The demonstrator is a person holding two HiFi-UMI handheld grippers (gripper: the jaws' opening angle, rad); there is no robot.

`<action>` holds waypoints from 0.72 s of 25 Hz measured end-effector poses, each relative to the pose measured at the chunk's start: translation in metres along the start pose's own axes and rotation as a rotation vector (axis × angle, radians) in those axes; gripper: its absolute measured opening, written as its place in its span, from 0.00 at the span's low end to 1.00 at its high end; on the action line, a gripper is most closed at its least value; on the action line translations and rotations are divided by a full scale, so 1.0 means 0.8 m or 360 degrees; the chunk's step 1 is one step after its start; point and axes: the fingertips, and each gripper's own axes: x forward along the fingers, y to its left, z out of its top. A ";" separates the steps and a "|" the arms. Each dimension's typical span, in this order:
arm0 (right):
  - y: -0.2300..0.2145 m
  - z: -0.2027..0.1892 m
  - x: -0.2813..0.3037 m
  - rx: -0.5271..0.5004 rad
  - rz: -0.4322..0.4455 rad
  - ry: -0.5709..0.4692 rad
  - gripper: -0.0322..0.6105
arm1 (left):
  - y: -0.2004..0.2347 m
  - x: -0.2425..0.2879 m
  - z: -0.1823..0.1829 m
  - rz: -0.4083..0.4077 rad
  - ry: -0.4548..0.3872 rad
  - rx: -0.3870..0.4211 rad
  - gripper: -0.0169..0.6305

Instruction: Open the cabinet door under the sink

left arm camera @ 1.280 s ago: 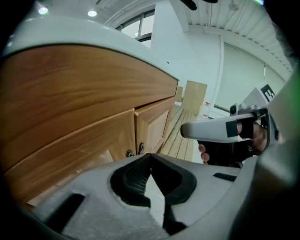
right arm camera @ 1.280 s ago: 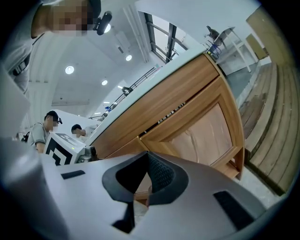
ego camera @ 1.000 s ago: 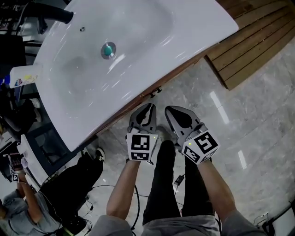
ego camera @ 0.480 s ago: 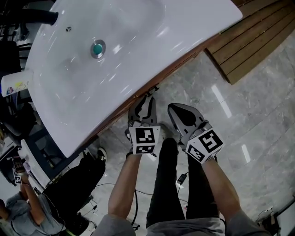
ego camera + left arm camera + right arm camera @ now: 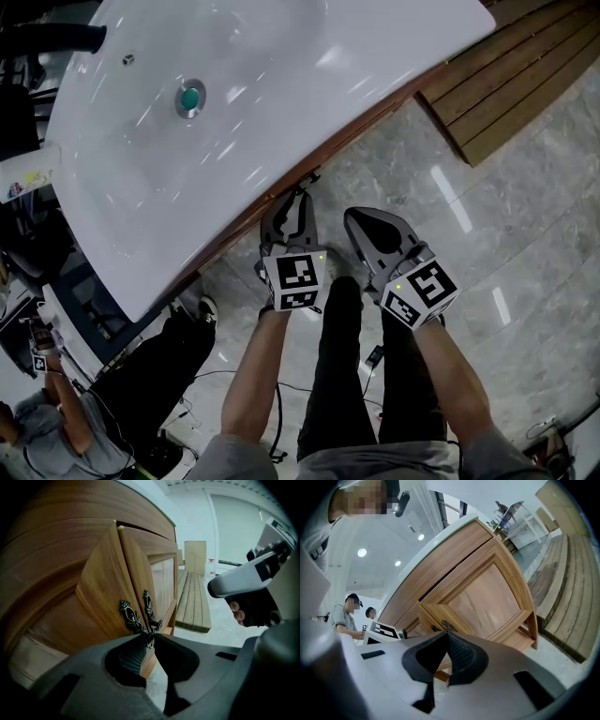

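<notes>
Left gripper view, centre: left gripper (image 5: 149,638) nipped onto the lower tip of the ornate handle (image 5: 131,617) on the cabinet door (image 5: 101,590). The door is rigid and probably light; the metal may slip. Right gripper (image 5: 444,634) closed, empty.

This is looking like a staged test room or lab, not a home bathroom: a white sink (image 5: 234,103) on a wooden cabinet (image 5: 487,597) is standing free on a glossy stone floor (image 5: 525,244) beside a slatted wooden platform (image 5: 525,84). Cables (image 5: 216,380) are trailing over the floor, 2 people (image 5: 347,613) are standing by, and open shelving (image 5: 520,517) is lining the far side.
</notes>
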 end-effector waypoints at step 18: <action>0.007 -0.025 -0.018 0.0036 -0.0143 -0.0101 0.06 | -0.017 -0.009 -0.012 -0.0136 0.0050 0.0202 0.08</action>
